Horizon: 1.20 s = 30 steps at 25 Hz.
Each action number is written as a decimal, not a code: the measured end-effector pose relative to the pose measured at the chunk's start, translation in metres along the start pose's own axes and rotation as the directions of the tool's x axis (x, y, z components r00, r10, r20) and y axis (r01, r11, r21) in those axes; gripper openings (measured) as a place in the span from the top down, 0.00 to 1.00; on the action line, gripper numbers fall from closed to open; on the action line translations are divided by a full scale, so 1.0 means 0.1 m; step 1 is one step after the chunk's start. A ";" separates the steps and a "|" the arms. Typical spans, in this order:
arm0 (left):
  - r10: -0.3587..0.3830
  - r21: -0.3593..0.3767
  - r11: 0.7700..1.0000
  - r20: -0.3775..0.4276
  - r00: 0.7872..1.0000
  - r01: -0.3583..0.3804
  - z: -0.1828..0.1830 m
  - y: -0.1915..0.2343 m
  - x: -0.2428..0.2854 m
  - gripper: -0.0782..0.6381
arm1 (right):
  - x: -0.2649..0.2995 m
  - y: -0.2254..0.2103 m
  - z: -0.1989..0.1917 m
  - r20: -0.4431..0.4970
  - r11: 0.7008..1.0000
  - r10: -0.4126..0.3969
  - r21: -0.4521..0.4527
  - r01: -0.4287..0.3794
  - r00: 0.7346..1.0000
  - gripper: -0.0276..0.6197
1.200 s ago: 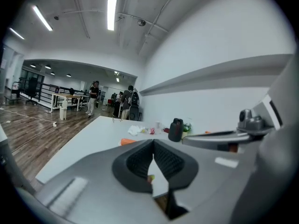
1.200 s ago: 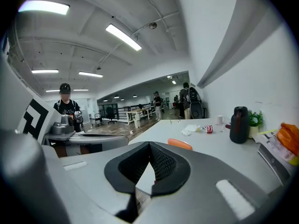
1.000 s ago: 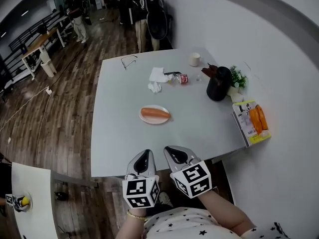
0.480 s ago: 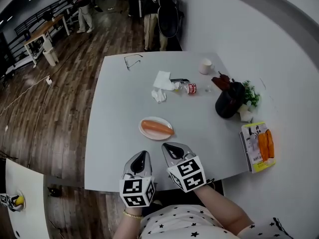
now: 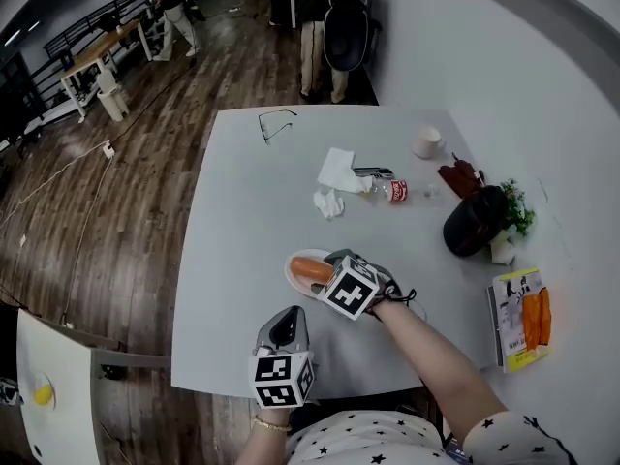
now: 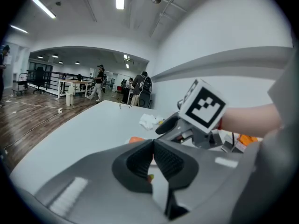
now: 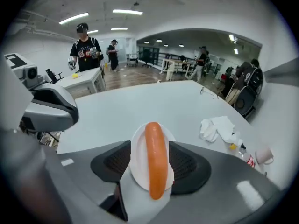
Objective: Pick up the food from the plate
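Observation:
An orange sausage (image 5: 308, 267) lies on a small white plate (image 5: 294, 277) near the middle of the grey table (image 5: 242, 211). My right gripper (image 5: 332, 261) reaches over the plate from the right. In the right gripper view the sausage (image 7: 156, 160) and plate (image 7: 136, 167) lie lengthwise between the wide-apart pads (image 7: 187, 167); the jaws are opening and do not press on the food. My left gripper (image 5: 287, 316) hovers at the table's front edge, its pads (image 6: 140, 160) closed together with nothing between them.
Crumpled tissues (image 5: 336, 172), a small bottle (image 5: 393, 191), a cup (image 5: 427, 143) and glasses (image 5: 276, 124) lie beyond the plate. A dark pot with a plant (image 5: 477, 223) and a printed box (image 5: 523, 320) sit at the right edge. People stand past the table's far end (image 5: 329, 27).
My right gripper has gone forward from the table's front edge to the plate, and its jaws have come apart around the sausage. The left gripper stays near the edge.

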<state>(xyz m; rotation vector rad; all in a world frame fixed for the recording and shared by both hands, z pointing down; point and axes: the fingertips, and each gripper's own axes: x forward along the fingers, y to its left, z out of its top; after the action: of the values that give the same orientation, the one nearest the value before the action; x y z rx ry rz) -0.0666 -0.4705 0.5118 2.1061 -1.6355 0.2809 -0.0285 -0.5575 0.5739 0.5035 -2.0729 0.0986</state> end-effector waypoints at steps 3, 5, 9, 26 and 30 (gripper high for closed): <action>0.017 -0.026 1.000 -0.008 1.000 -0.018 -0.03 0.08 0.03 0.88 | 0.30 -0.09 -0.04 -0.126 0.996 0.052 -0.066 -0.061 0.991 0.53; 0.027 -0.039 0.999 -0.014 1.000 -0.027 -0.04 0.12 0.05 0.88 | 0.46 -0.09 -0.07 -0.197 0.991 0.080 -0.088 -0.099 0.977 0.53; 0.043 -0.065 0.997 -0.019 0.999 -0.044 -0.06 0.20 0.05 0.88 | 0.68 -0.08 -0.15 -0.286 0.987 0.109 -0.084 -0.138 0.952 0.61; -0.010 -0.001 1.000 0.044 0.999 0.010 0.10 -0.07 -0.29 0.88 | -0.47 0.02 0.15 0.326 0.952 -0.171 0.296 0.072 0.930 0.64; -0.056 0.045 0.998 0.077 0.995 0.052 0.16 -0.25 -0.52 0.88 | -1.03 0.36 0.15 0.478 0.894 -0.297 0.443 0.065 0.826 0.64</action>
<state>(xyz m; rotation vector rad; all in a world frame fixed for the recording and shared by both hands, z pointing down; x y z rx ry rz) -0.0584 -0.4282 0.4703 2.2160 -1.6272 0.2205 -0.0077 -0.4967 0.4845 1.0976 -2.5482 0.3136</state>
